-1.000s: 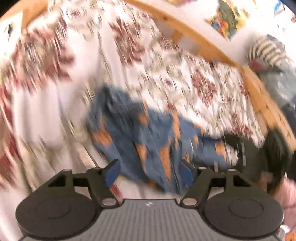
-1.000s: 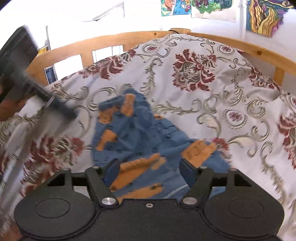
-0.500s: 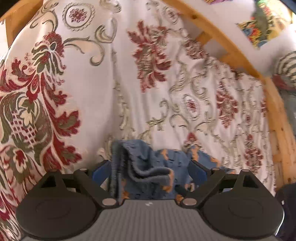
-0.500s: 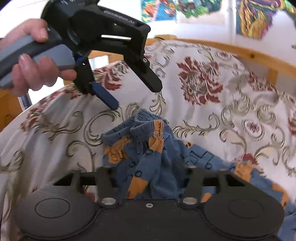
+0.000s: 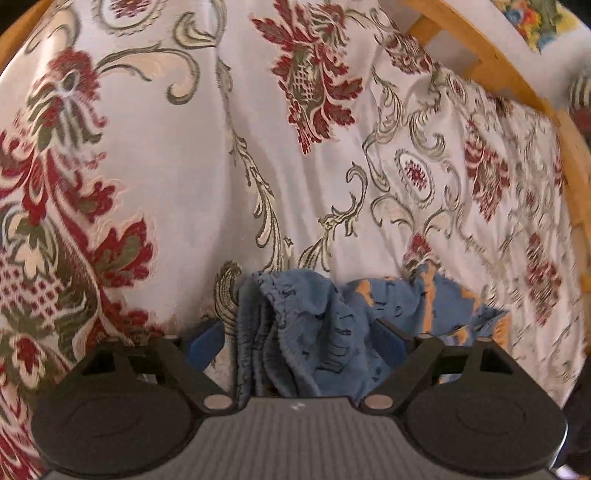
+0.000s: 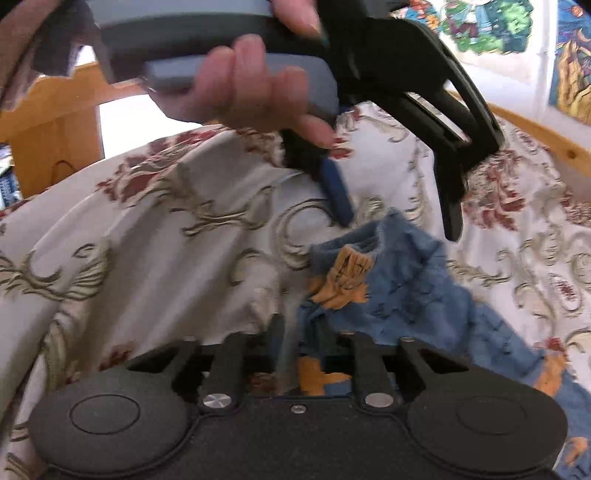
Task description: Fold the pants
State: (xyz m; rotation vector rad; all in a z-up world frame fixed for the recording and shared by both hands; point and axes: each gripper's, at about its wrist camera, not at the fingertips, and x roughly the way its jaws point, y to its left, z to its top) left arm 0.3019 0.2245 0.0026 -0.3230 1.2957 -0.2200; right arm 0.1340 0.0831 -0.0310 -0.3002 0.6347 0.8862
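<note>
The blue pants with orange patches (image 6: 399, 280) lie crumpled on the floral bedspread (image 6: 155, 236). In the left wrist view the bunched waistband of the pants (image 5: 303, 325) sits between my left gripper's (image 5: 299, 338) open blue-padded fingers. From the right wrist view my left gripper (image 6: 399, 214) hovers open just above the waistband's top edge, held by a hand. My right gripper (image 6: 299, 332) is shut on a fold of the pants at their near left edge.
The bedspread (image 5: 207, 155) covers the whole bed. A wooden bed frame (image 5: 491, 70) curves along the far side and also shows in the right wrist view (image 6: 55, 125). Colourful posters (image 6: 480, 26) hang on the wall behind.
My right gripper has closed on the pants' near edge. My left gripper has come down closer over the waistband, still open.
</note>
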